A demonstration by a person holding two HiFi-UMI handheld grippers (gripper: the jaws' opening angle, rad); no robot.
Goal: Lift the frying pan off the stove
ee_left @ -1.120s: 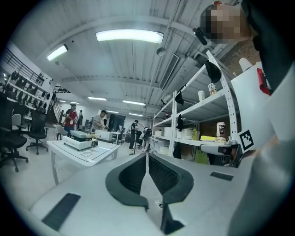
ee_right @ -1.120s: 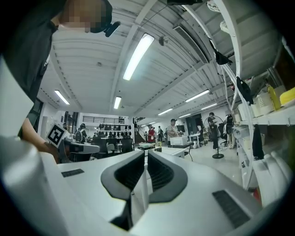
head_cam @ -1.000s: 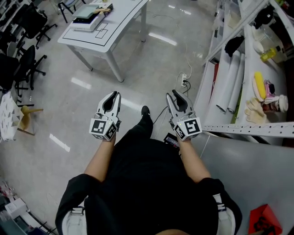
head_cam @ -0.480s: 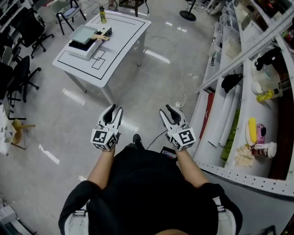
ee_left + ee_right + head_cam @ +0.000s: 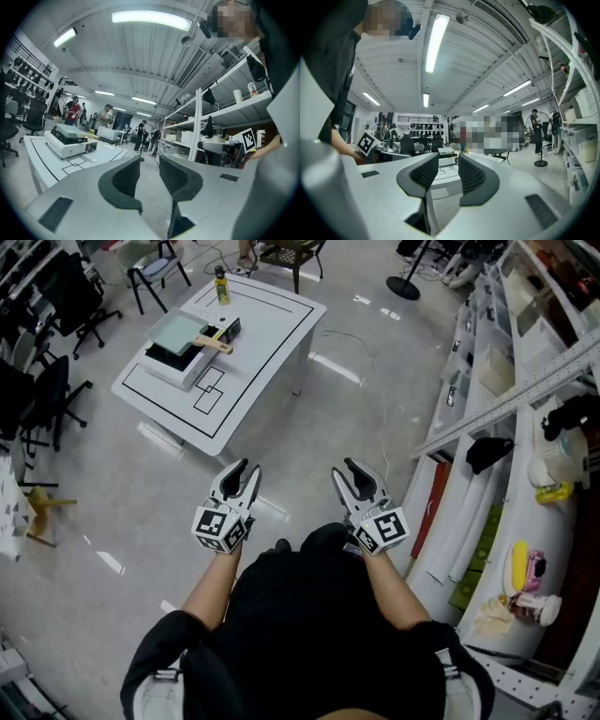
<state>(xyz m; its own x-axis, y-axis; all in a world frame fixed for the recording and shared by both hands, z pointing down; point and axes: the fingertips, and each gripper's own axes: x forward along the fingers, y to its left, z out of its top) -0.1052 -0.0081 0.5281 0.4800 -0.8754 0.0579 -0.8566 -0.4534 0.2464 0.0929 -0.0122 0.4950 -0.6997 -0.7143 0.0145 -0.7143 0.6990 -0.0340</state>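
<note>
A pale square frying pan (image 5: 178, 331) with a wooden handle (image 5: 214, 341) sits on a white-and-black portable stove (image 5: 173, 360) on a white table (image 5: 262, 329) ahead and to the left. Both grippers are held in front of the person's body, over the floor and well short of the table. My left gripper (image 5: 242, 471) is open and empty; its own view shows the stove (image 5: 68, 144) far to the left. My right gripper (image 5: 354, 469) is open with its jaws closing slightly, and nothing is between them; the table (image 5: 446, 174) shows through its gap.
Long white shelving (image 5: 525, 427) with rolls, bottles and boxes runs along the right. Black office chairs (image 5: 56, 296) stand at the left, and a bottle (image 5: 221, 284) is on the table's far end. Cables lie on the glossy floor (image 5: 366, 343). People stand in the background.
The head view has swung up toward the table, which now lies nearer and fuller in view. The left jaws have spread apart. Both grippers keep their place in front of the body.
</note>
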